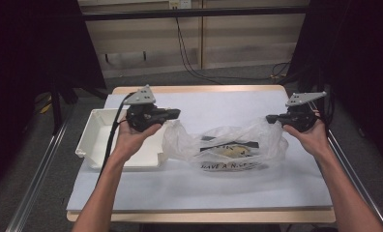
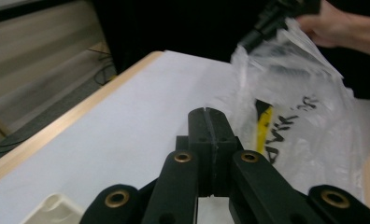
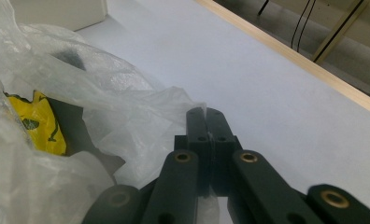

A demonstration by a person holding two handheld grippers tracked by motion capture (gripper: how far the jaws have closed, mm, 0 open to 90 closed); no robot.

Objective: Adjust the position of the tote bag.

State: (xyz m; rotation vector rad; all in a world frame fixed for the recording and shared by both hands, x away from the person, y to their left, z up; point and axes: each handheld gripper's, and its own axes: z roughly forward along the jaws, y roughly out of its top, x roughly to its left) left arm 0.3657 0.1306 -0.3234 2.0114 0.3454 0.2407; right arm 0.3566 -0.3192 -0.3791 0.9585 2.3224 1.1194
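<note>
- Where the left edge of the desk [image 1: 131, 188] meets the white tray [image 1: 95, 137], the tray sits flat, and the left hand [image 1: 131, 137] hovers over its right side.
- Left tool [image 1: 176, 113]: its jaws are pressed together. In the left gripper view a fold of the plastic bag [image 1: 228, 145] lies beside the tips [image 2: 210, 122]; whether film is pinched between them cannot be told.
- Between the two tools the clear bag lies on the desk, near its middle, with dark printed lettering and a yellow item [image 3: 38, 123] inside. Its left corner rises toward the left tool and its right corner toward the right one.
- Right tool [image 1: 272, 118]: jaws fully closed, with a thin edge of bag film caught at the tips [image 3: 205, 122], lifting that corner off the desk.
- Right hand [image 1: 313, 137] holds that tool near the desk's right edge.
</note>
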